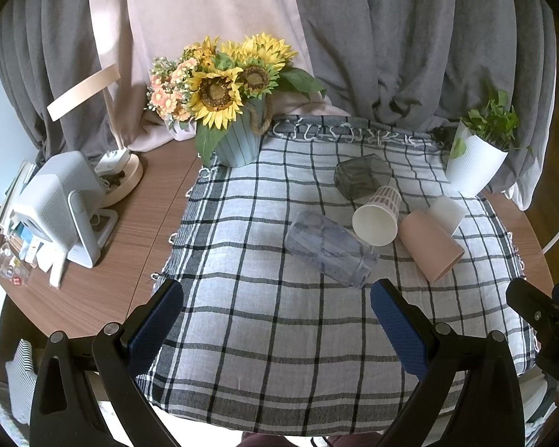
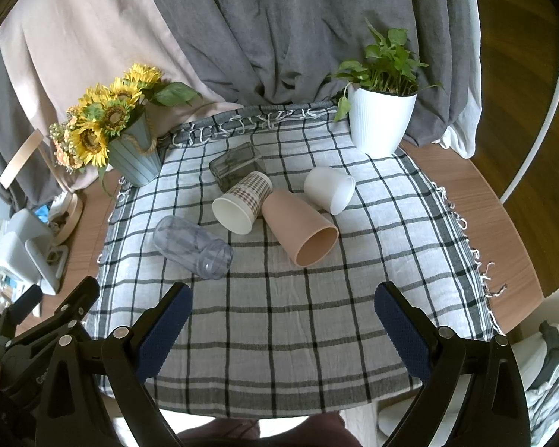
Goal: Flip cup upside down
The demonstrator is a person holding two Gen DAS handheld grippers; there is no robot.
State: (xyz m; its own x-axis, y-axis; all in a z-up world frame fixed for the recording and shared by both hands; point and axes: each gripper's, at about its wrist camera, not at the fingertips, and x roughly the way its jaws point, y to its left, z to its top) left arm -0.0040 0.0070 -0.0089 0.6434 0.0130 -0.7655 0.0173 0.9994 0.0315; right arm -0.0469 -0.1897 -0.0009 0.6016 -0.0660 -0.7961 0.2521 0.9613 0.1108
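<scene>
With both sets of jaws open and empty, the clear cup [image 2: 193, 247] ahead lies crowded against the paper cup [image 2: 242, 203], so a wide approach risks rolling either one.

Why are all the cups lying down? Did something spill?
Five cups lie tipped on the checked cloth: a clear plastic cup, a checked paper cup, a pink cup, a white cup and a dark glass cup. No spill shows. Both tongs are open.

White cup [image 1: 447, 211] half behind pink cup [image 1: 430, 247]
</scene>
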